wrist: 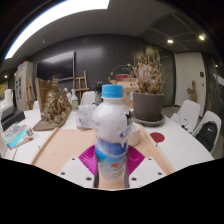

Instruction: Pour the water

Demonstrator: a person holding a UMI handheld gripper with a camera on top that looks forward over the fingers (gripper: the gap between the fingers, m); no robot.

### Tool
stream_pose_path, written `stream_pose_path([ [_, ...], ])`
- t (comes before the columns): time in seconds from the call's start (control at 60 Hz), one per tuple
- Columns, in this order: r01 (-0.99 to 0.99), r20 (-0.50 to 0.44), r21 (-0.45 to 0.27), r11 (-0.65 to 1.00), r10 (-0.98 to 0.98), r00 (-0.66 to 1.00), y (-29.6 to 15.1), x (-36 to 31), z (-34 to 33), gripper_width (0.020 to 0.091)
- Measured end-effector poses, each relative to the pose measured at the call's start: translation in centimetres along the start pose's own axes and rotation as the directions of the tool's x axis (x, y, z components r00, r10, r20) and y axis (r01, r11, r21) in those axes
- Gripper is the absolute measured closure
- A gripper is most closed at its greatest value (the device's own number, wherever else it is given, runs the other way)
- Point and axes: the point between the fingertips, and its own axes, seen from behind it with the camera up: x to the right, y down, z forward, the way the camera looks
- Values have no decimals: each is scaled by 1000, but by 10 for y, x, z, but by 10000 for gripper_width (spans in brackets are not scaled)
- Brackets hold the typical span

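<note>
A dim office-like room fills the background, with a long ceiling light at the upper left of the frame, chairs at the right edge, and a pale counter running across the middle. A big potted plant stands right of centre, a second dried plant at the left, and a small red disc lies on the counter to the right.

The bottle, clear with a blue cap and a blue-and-white label, stands upright at the centre of the frame, filling the lower middle. The gripper has it between its two fingers; the pink pads show at either side of the bottle's lower body and appear to press against it, so I judge it clamped on the bottle.

No cup or glass to pour into is clearly visible, and the cap is on. To pour well, the grip should stay firm low on the body, the cap must come off first, and the tilt should be slow, with the neck brought over the receiver before tipping.
</note>
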Motion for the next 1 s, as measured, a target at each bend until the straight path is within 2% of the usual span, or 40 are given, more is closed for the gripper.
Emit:
stream_pose_path([
  [0.117, -148, 91, 28, 989, 145, 985, -46, -35, 5, 773],
  [0.2, -328, 181, 17, 945, 320, 930, -79, -56, 20, 774],
  [0.283, -556, 283, -44, 830, 544, 790, -110, -75, 39, 777],
  [0.383, -775, 348, -174, 607, 774, 528, -134, -84, 64, 777],
  [0.517, -898, 307, -335, 286, 934, 183, -137, -76, 100, 776],
  [0.65, -895, 225, -446, 3, 968, -109, -134, -69, 128, 774],
  [0.833, -814, 107, -495, -304, 908, -404, -125, -59, 156, 775],
  [1.0, -783, 60, -506, -362, 891, -450, -119, -57, 164, 776],
])
